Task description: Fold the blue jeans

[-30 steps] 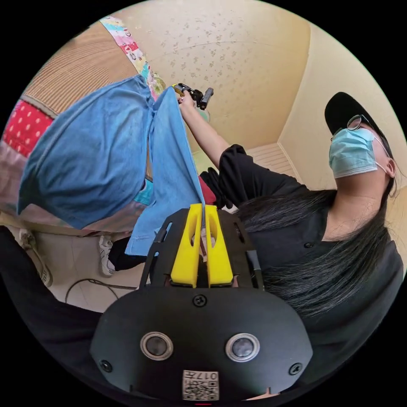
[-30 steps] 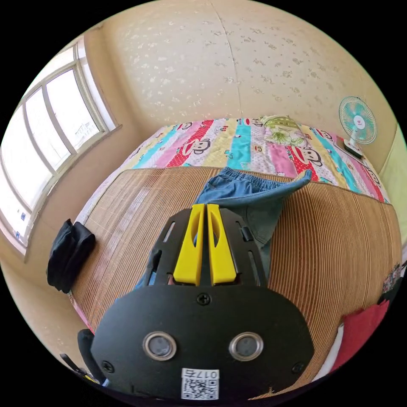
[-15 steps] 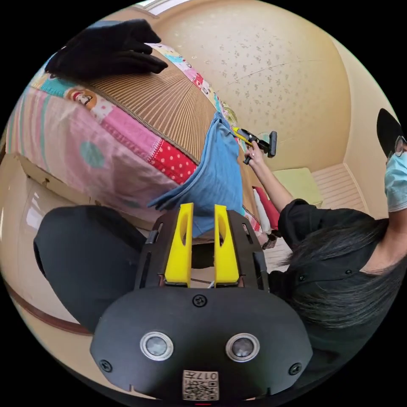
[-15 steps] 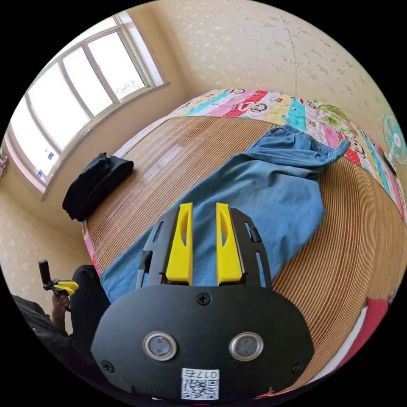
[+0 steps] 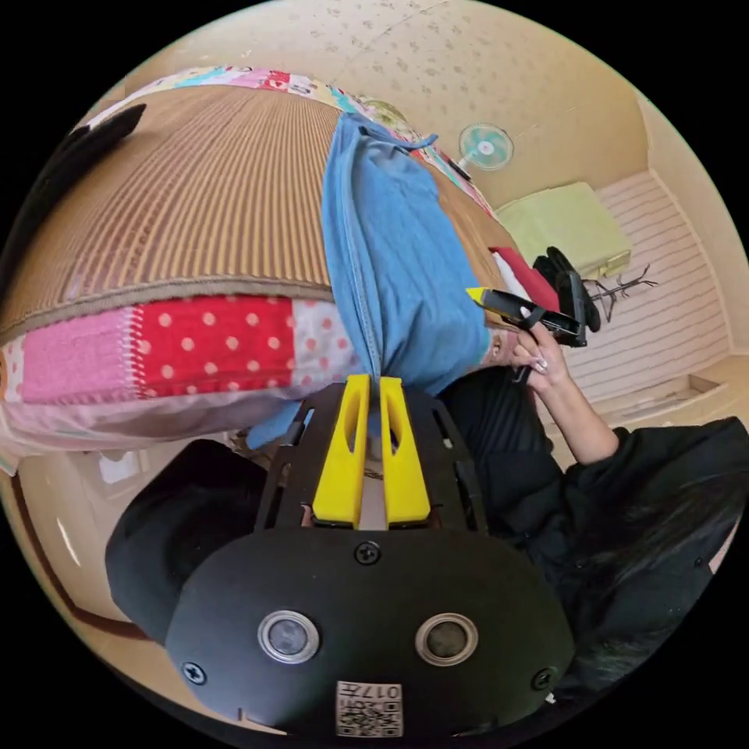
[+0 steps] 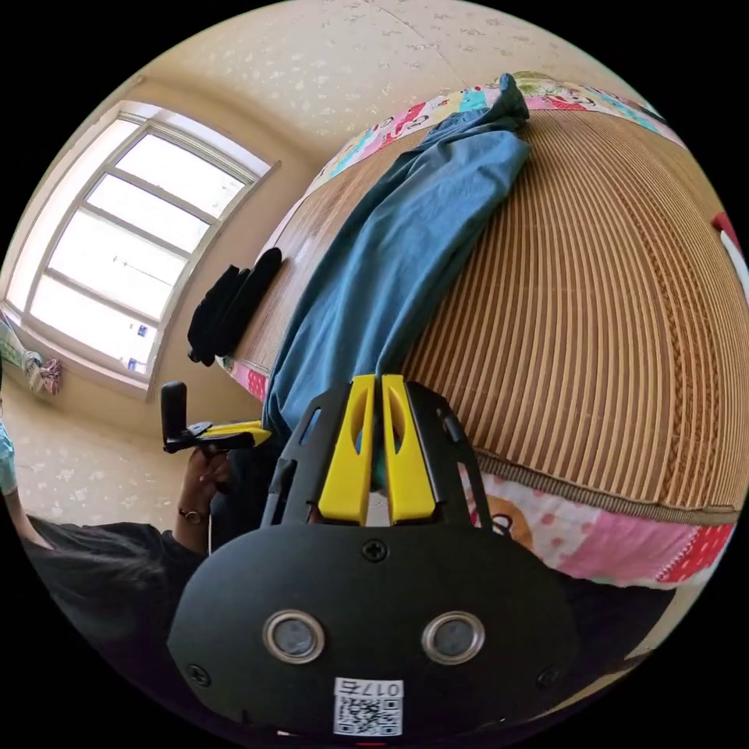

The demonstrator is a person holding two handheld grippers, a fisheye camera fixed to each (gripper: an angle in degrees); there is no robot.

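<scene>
- Blue jeans [image 5: 398, 257] lie lengthwise on the woven mat [image 5: 195, 203] of the bed, one end hanging over the bed edge toward both grippers.
- Left gripper [image 5: 372, 386]: yellow jaws together, pinching the hem edge of the jeans right at the tips.
- Right gripper [image 6: 373, 384]: jaws together, with blue cloth running up from between the tips; clamped on the jeans [image 6: 398, 250] at the near end.
- Left gripper view adds: the right gripper [image 5: 488, 298] seen from outside, beside the hanging cloth and to the right of the left gripper's jaws, held by a hand [image 5: 538, 359]; whether its tips touch the cloth there I cannot tell.
- Right gripper view adds: the left gripper [image 6: 246, 431] from outside, low and left of the right gripper's jaws, at the overhanging hem, with a hand [image 6: 204, 476] under it.
- Beyond the left gripper's tips: patchwork bedspread [image 5: 179, 343] below the mat edge; a fan [image 5: 484, 146] far ahead by the wall.
- Right gripper view alone gives the window [image 6: 125, 242] far left, and a dark bundle of clothing [image 6: 230, 304] on the mat's far edge, left of the jeans.
</scene>
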